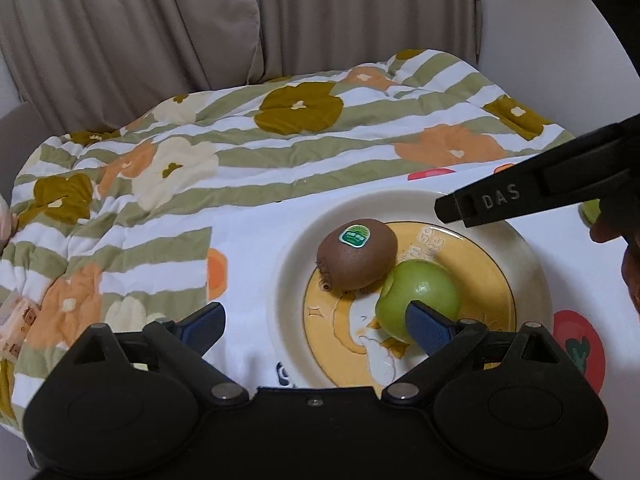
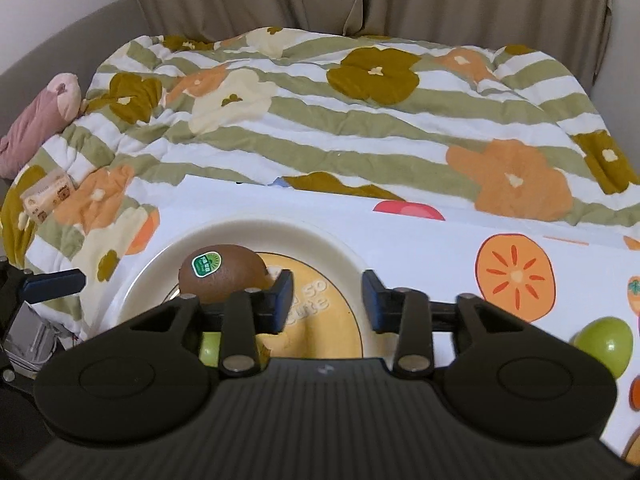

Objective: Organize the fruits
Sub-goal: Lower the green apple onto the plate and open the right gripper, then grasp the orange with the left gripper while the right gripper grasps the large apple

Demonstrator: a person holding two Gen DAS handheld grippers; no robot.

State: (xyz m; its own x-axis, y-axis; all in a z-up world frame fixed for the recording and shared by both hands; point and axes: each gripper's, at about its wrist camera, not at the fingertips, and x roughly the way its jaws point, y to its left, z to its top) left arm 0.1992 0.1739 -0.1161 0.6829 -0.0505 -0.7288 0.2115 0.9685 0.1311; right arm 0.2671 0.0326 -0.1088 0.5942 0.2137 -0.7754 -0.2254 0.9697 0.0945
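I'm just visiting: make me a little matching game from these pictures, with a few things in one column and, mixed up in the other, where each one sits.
Things:
1. kiwi
2. green fruit beside the kiwi
3. second green fruit
4. tissue pack

Places:
A. on the fruit-print cloth, off the plate
B. on the striped flowered quilt
C. on the plate, sticker facing up
D. on the plate, just behind a blue finger pad

Pairs: 1-C, 2-D, 3-A, 4-B
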